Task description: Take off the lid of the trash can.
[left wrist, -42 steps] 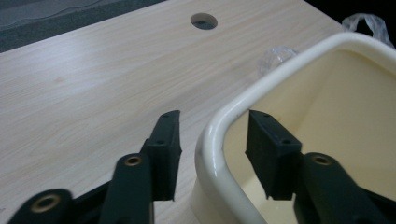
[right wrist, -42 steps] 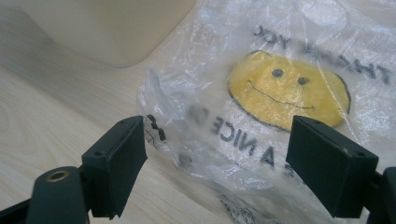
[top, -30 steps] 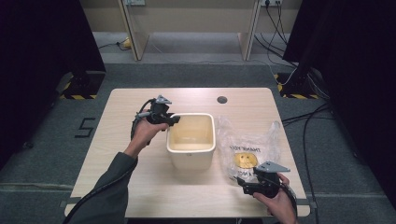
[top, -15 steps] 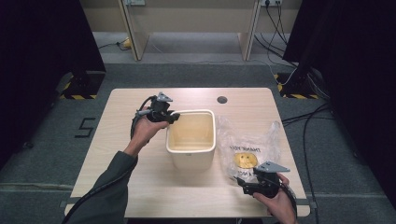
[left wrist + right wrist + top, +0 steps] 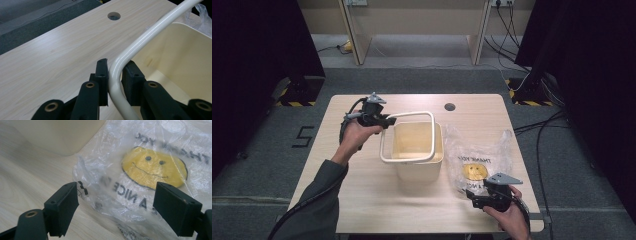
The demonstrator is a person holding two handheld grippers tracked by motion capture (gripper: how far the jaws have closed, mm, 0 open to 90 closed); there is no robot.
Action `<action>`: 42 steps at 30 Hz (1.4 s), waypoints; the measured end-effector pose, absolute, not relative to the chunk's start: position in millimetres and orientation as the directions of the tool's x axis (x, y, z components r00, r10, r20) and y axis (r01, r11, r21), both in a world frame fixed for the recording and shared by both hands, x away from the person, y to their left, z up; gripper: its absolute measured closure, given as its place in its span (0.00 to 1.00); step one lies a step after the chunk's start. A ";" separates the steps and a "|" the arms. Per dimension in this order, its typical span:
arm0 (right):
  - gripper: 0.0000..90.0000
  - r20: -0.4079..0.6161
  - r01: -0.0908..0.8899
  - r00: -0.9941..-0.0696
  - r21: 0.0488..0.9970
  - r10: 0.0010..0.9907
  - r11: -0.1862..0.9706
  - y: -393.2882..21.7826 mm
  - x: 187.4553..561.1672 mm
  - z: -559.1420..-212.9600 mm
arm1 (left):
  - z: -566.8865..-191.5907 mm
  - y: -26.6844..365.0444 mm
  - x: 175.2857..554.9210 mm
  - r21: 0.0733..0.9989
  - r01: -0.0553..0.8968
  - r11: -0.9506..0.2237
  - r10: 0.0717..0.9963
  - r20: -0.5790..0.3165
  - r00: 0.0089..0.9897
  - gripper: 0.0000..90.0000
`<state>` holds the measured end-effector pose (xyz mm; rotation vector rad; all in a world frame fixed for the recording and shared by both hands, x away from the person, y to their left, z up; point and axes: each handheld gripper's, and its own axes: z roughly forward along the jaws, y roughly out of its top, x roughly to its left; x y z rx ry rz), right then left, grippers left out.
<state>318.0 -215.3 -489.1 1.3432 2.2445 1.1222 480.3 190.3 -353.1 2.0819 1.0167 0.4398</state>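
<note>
A cream plastic bucket [image 5: 417, 150] stands in the middle of the wooden table [image 5: 362, 200]. Its white wire handle [image 5: 412, 114] is raised off the rim and tilted up toward the left. My left gripper [image 5: 388, 120] is shut on the handle's rear left corner; in the left gripper view the pads [image 5: 102, 72] sit on either side of the handle's bend [image 5: 150, 32], above the bucket's inside [image 5: 185, 57]. My right gripper [image 5: 477, 195] rests near the front right edge, open wide, its jaws [image 5: 116, 187] facing a clear plastic bag [image 5: 155, 167] with a yellow smiley face.
The bag [image 5: 477, 160] lies flat to the right of the bucket, touching its base. A round cable hole [image 5: 450, 106] is in the table's far side. Cables run over the floor to the right, and desk legs stand behind the table.
The left gripper has risen and swung the bucket's handle up off the rim. The bucket itself stays put, and the right gripper has not moved.
</note>
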 end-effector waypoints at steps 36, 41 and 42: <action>0.22 0.132 0.617 -0.513 0.743 0.848 0.258 -215.5 318.7 -489.7 | -407.1 332.1 429.7 0.722 0.590 -0.362 0.848 -0.008 0.531 0.83; 0.22 0.131 0.615 -0.514 0.745 0.848 0.258 -215.5 318.9 -489.5 | -424.7 335.3 429.4 0.718 0.595 -0.361 0.854 -0.002 0.521 0.83; 0.22 0.132 0.618 -0.511 0.743 0.849 0.257 -215.7 318.8 -489.6 | -429.1 335.9 430.0 0.713 0.597 -0.368 0.854 0.005 0.520 0.83</action>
